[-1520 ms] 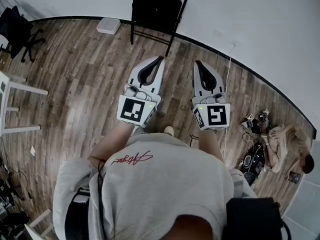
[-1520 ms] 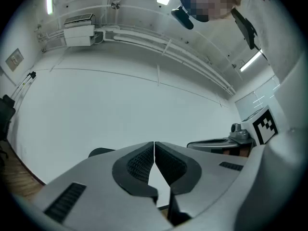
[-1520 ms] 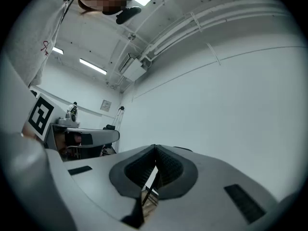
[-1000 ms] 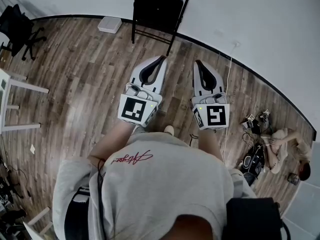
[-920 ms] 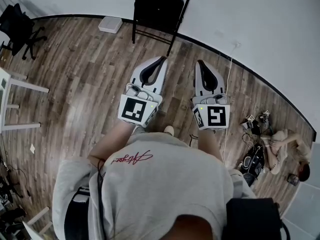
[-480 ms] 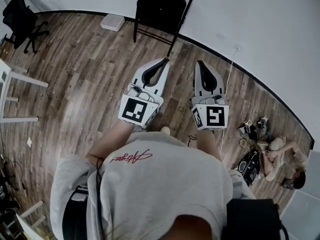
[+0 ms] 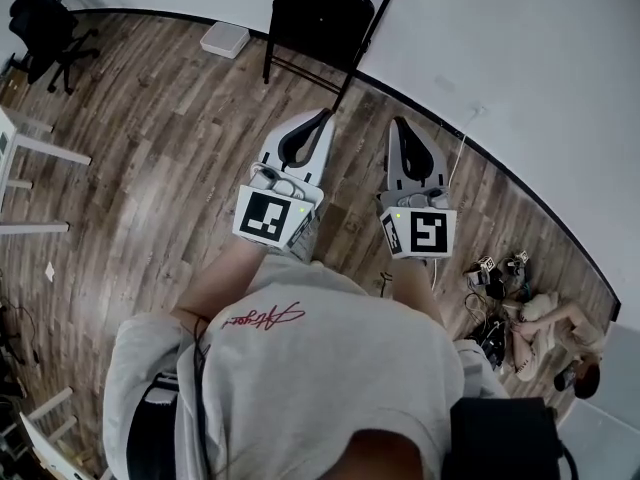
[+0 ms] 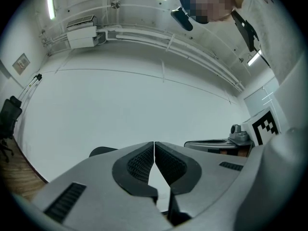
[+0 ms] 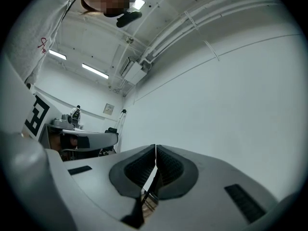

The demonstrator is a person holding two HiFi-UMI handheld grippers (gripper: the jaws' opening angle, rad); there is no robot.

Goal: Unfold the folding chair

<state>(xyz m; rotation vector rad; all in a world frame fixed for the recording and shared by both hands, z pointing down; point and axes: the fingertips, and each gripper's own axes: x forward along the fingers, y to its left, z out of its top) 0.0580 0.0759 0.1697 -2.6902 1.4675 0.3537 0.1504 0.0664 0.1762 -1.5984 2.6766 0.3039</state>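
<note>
**Item 1. Folding chair** (image 7: 320, 13): black, folded flat, standing upright against the white wall (image 7: 520, 58). It probably leans there because it cannot stand alone while shut. It is unopened, so the task is at its start.

**Item 2. Your left gripper** (image 7: 322, 116): in front of the chair, well apart from it and aimed at its lower frame. The fingers (image 8: 137, 162) are clenched tip to tip on nothing.

**Item 3. Your right gripper** (image 7: 398, 124): just right of the left one and equally short of the chair. The fingers (image 9: 171, 170) are likewise clenched and empty.

**Note on 2 and 3:** you hold the pair side by side, pointed at the chair, which looks like an approach. You would need to part the fingers before taking the frame.

**Item 4. Surroundings:**
- A white box (image 7: 224, 40) lies on the wooden floor (image 7: 160, 128) left of the chair.
- An office chair (image 7: 45, 23) stands further left.
- A person (image 7: 550, 323) sits on the floor far right of the chair.
</note>
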